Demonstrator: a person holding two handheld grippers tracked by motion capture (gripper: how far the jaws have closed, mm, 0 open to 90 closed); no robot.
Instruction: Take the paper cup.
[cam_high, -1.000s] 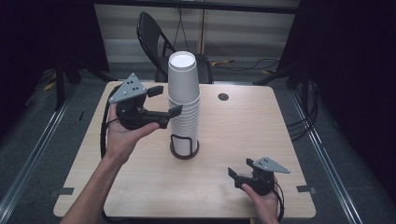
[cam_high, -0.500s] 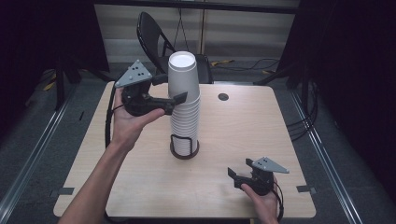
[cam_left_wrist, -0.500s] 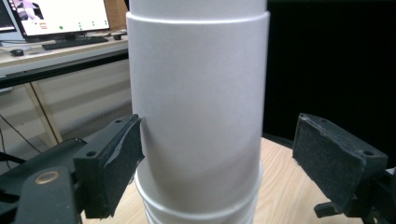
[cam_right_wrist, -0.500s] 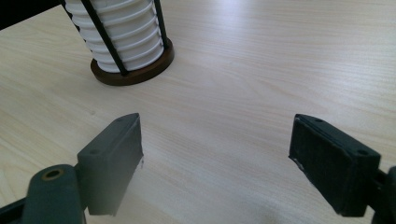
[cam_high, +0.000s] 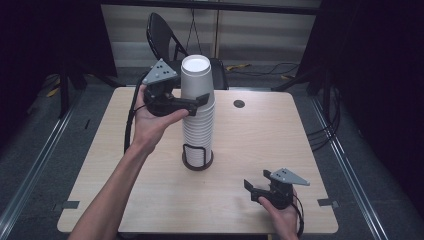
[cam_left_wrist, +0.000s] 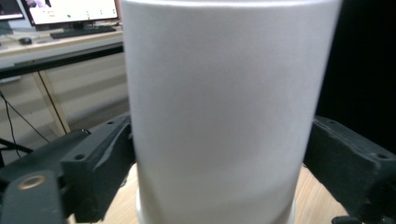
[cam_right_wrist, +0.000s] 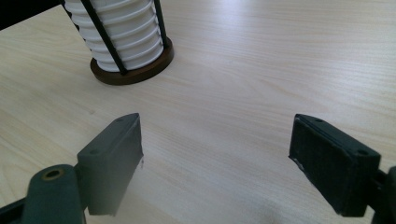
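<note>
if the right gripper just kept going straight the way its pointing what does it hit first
Probably the cup holder's dark round base, though the aim passes slightly beside it. The right gripper rests low with open jaws, and bare table lies between it and the stacked white cups.

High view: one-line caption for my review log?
Left gripper at the top cup of a stack; right gripper open on table.

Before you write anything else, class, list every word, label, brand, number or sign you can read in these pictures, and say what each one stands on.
None can be read.
Computer screen, left gripper view: small marks on its bright page, too small and blurred to read.
Cup stack: plain white, no print.
Table: bare wood, no label.
Left gripper and right gripper: no readable marking.
</note>
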